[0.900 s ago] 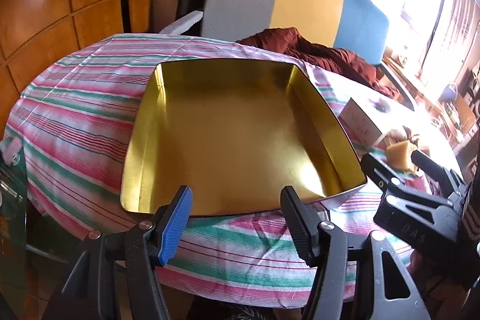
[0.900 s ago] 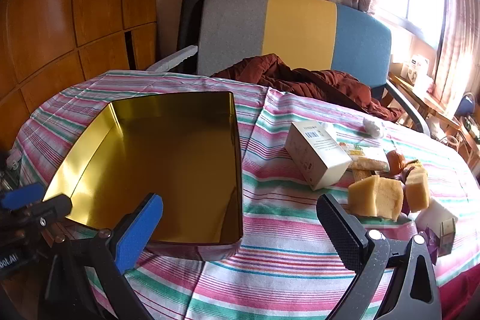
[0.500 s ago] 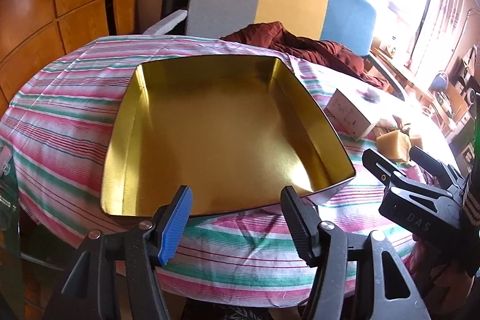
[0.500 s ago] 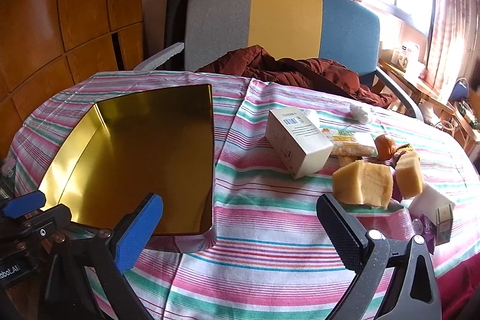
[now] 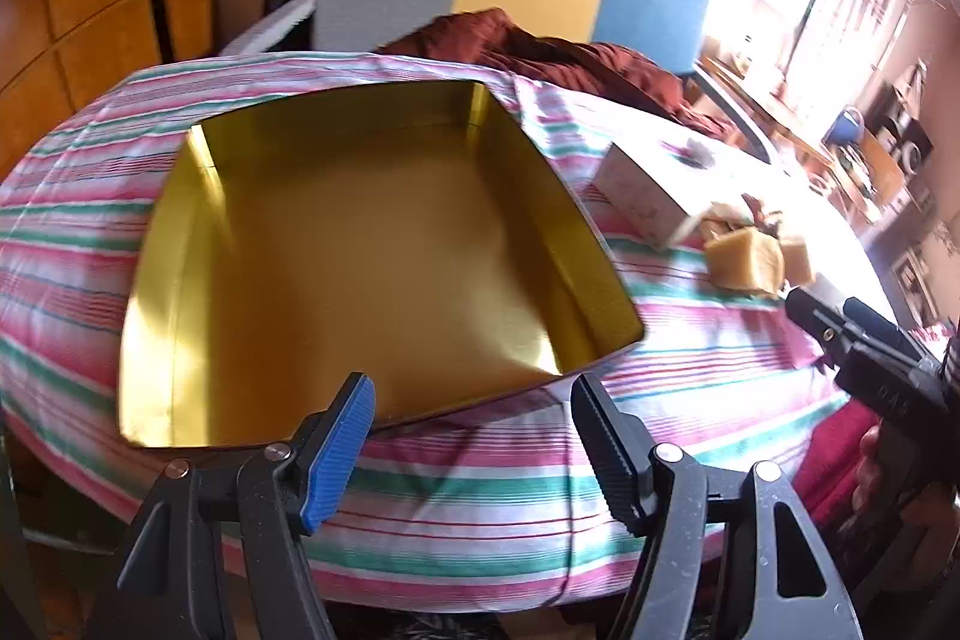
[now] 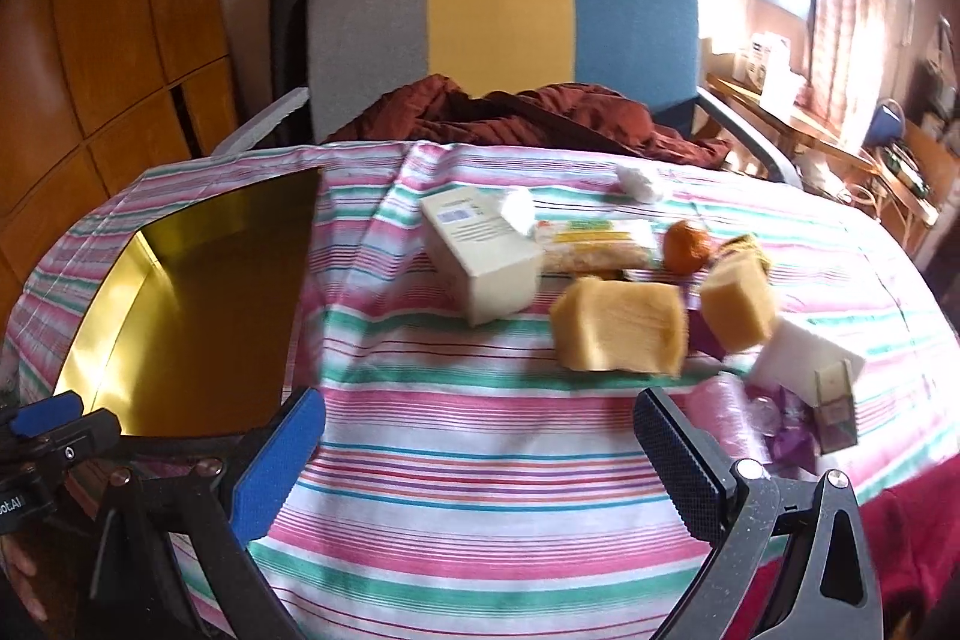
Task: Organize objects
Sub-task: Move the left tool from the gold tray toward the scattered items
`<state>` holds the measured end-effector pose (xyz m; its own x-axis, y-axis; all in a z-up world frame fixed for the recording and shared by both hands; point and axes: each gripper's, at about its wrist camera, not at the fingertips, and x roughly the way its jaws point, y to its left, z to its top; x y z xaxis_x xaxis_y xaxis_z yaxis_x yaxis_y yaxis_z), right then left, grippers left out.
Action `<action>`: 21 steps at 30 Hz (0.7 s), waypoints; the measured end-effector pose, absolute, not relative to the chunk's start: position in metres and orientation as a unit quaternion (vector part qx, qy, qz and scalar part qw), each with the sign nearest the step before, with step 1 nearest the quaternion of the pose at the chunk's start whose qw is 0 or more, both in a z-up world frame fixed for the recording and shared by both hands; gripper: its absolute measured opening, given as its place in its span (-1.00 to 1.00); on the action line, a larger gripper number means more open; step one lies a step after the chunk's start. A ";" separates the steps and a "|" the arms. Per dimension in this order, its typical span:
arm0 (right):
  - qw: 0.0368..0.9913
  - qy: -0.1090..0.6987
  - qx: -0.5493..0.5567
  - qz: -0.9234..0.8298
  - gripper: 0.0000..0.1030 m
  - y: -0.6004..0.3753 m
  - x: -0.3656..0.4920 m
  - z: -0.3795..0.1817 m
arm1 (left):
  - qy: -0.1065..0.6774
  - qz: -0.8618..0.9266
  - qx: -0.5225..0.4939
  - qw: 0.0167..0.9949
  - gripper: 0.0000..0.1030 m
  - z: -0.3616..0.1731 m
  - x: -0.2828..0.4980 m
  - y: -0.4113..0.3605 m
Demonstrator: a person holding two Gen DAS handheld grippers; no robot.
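A round table (image 6: 480, 466) covered with a pink, green and white striped cloth was seen in both views. Behind it a chair (image 6: 498, 22) with a grey, yellow and blue back was placed, and a dark red cloth (image 6: 540, 112) was laid on its seat, touching the far edge of the table.

On the left part of the table a large gold tin tray (image 5: 336, 244) was set, and nothing was seen inside it. To the right of the tray, well apart from it, the smaller objects were gathered together: a white carton box (image 6: 480, 256) lying tilted, a flat packet (image 6: 594, 244) just behind it, two yellow sponge blocks (image 6: 618, 334) side by side, a white block (image 6: 798, 352), a small orange fruit (image 6: 687, 244), and some purple wrapped items (image 6: 792, 436) which were too blurred to be named.

The left gripper (image 5: 474, 436) was held over the near edge of the table, just in front of the tray; its jaws were spread apart and nothing was held between them. The right gripper (image 6: 480, 454) was held over the bare striped cloth, near the sponge blocks, with its jaws wide apart and nothing between them.
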<state>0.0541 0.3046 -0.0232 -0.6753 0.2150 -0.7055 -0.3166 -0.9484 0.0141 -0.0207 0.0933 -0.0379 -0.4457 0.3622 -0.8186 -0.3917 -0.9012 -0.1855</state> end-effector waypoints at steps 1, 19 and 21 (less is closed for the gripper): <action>0.151 0.072 -0.376 0.911 1.00 0.313 0.058 -0.022 | 0.016 0.847 -0.479 0.229 0.34 -0.038 -0.021 0.098; 0.301 0.142 -0.356 0.873 1.00 0.461 0.135 0.017 | 0.098 0.809 -0.457 0.356 0.34 -0.022 -0.015 0.220; 0.314 0.153 -0.354 0.868 1.00 0.471 0.141 0.017 | 0.106 0.802 -0.457 0.370 0.34 -0.023 -0.016 0.238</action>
